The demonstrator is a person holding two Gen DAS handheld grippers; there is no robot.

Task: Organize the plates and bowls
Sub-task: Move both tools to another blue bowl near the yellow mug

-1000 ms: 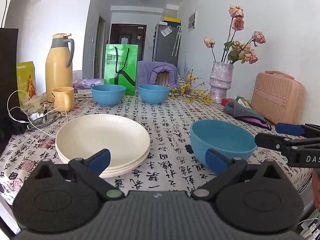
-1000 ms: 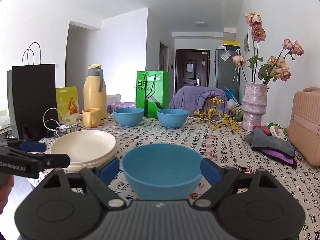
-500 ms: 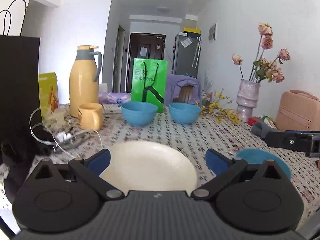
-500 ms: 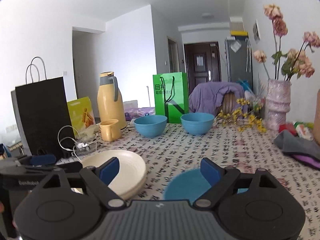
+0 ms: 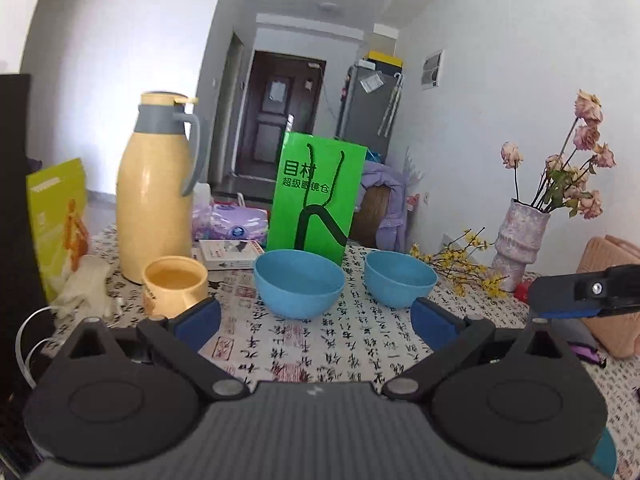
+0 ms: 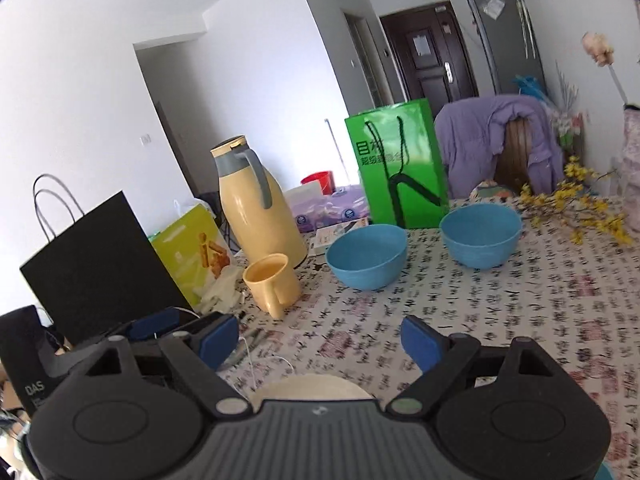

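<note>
Now we hold both grippers w/ fingers spread, nothing gripped: left gripper (image 5: 316,316), right gripper (image 6: 320,340). Two blue bowls (image 5: 299,282) (image 6: 480,235) sit apart on the counter (image 6: 520,300), prob. to nest; cream plate (image 6: 310,388) lies below.

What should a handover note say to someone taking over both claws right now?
Left claw: open, empty, above the table.
Right claw: open, empty.
Two blue bowls sit apart, side by side, in front of the green bag.
Cream plate stack lies just below the right claw, mostly hidden.
A blue edge at the bottom right of the left view may be a third bowl.
Done: nothing gathered yet.
Left: nest the bowls and group them with the plates.
</note>
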